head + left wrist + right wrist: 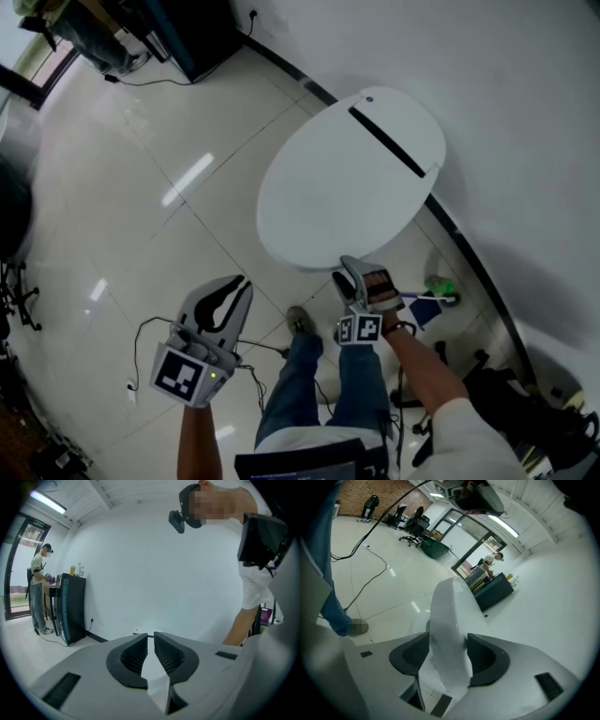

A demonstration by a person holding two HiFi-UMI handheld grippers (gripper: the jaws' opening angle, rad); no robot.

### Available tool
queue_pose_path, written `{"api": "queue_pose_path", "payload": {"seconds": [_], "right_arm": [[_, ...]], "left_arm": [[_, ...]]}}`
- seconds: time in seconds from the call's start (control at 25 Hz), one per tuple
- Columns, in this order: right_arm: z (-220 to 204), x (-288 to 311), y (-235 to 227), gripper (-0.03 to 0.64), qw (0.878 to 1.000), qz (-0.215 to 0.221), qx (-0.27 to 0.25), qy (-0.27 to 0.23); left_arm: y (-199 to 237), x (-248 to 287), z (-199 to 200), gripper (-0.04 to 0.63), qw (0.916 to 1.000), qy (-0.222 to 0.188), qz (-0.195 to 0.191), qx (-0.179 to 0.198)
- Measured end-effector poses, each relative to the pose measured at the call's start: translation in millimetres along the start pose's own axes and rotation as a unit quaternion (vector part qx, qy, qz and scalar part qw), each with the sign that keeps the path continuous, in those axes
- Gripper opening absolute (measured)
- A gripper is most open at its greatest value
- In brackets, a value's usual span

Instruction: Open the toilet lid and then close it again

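The white oval toilet lid (347,187) lies down flat over the bowl against the wall, with a dark slot (387,141) at its hinge end. My right gripper (349,277) is at the lid's near rim. In the right gripper view the rim of the lid (447,630) runs between the two dark pads, and the gripper (449,656) is shut on it. My left gripper (230,291) hangs over the tiled floor, left of the toilet and apart from it. Seen from the left gripper view, that gripper (151,641) has its jaws together and holds nothing.
My jeans-clad legs (300,384) stand just in front of the toilet. A green-handled brush (441,286) and a black bag (525,412) lie by the wall on the right. Cables (150,328) trail on the floor. A dark cabinet (70,606) with a person (40,590) beside it stands further off.
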State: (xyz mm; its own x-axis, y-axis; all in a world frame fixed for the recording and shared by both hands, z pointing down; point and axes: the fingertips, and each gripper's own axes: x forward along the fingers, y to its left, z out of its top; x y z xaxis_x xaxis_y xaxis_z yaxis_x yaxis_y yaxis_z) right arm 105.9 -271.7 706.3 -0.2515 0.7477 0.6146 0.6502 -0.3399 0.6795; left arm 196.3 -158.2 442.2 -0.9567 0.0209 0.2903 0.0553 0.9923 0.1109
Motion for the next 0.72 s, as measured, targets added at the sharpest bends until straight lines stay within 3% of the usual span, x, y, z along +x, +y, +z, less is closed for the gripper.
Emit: {"api": "queue_pose_path", "payload": {"seconds": [0.2,0.4,0.56,0.72], "right_arm": [[-22,51,69,0.255,0.995,0.094,-0.010,0.042],[-32,80,92,0.255,0.981,0.168,0.014,0.096],[-35,83,92,0.255,0.978,0.179,0.033,0.106],[-24,70,77,0.255,0.979,0.160,0.102,0.077]], "left_arm": [[12,-7,-14,0.035,1.0000,0.006,-0.001,-0.006],[21,-9,-21,0.035,0.9999,0.001,0.004,-0.012],[20,-13,-28,0.035,0.9999,0.004,0.004,-0.012],[15,-15,-28,0.035,0.9999,0.001,0.000,-0.011]]}}
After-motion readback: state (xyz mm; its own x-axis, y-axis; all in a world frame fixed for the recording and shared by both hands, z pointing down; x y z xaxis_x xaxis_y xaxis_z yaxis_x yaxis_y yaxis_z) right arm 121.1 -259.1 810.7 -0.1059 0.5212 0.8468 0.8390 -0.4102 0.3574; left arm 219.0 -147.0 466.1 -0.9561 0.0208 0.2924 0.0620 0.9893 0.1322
